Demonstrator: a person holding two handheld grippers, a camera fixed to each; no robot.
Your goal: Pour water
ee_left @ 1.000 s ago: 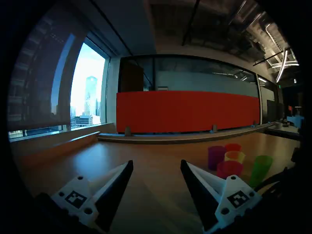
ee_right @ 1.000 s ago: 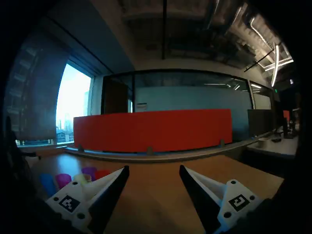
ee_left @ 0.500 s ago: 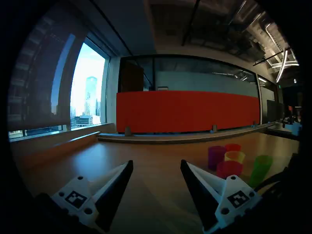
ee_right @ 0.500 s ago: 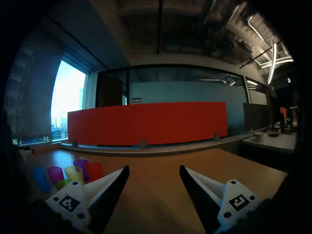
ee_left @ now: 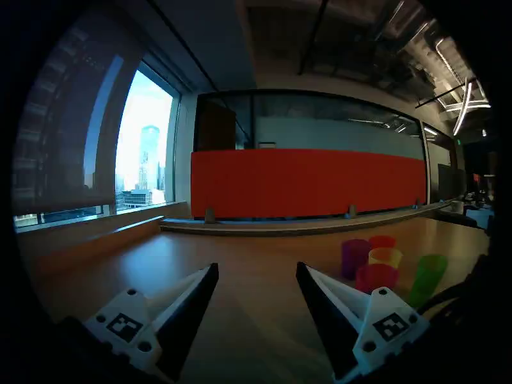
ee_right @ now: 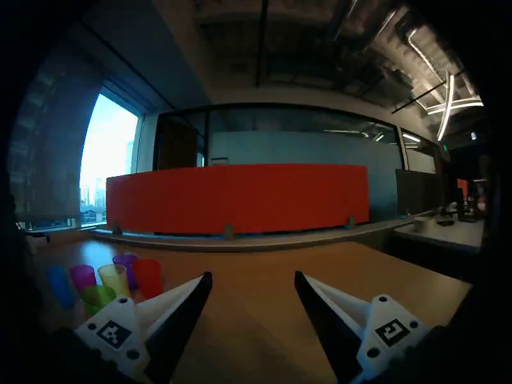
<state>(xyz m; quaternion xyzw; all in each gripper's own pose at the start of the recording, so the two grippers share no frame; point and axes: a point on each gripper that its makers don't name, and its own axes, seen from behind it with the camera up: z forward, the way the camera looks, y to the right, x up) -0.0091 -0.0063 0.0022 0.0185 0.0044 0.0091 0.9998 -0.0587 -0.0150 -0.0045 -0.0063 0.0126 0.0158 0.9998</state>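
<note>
A cluster of translucent plastic cups stands on the wooden table. In the left gripper view it sits to the right: purple cup [ee_left: 354, 255], red cup [ee_left: 382, 242], yellow cup [ee_left: 384, 257], pink cup [ee_left: 376, 278], green cup [ee_left: 427, 276]. My left gripper [ee_left: 256, 275] is open and empty, left of the cups. In the right gripper view the cups are at the left: blue cup [ee_right: 59, 285], pink cup [ee_right: 82, 277], yellow cup [ee_right: 115, 278], red cup [ee_right: 148, 276], green cup [ee_right: 98, 297]. My right gripper [ee_right: 253, 281] is open and empty, to their right.
A long red partition [ee_left: 307, 182] and a glass wall close the far side of the table [ee_left: 256, 249]. A bright window [ee_left: 144, 157] is at the left. A side desk with small items [ee_right: 441, 230] stands at the right.
The right gripper has risen and tilted, so more cups have come into its view and sit higher at the left. The left gripper has stayed still.
</note>
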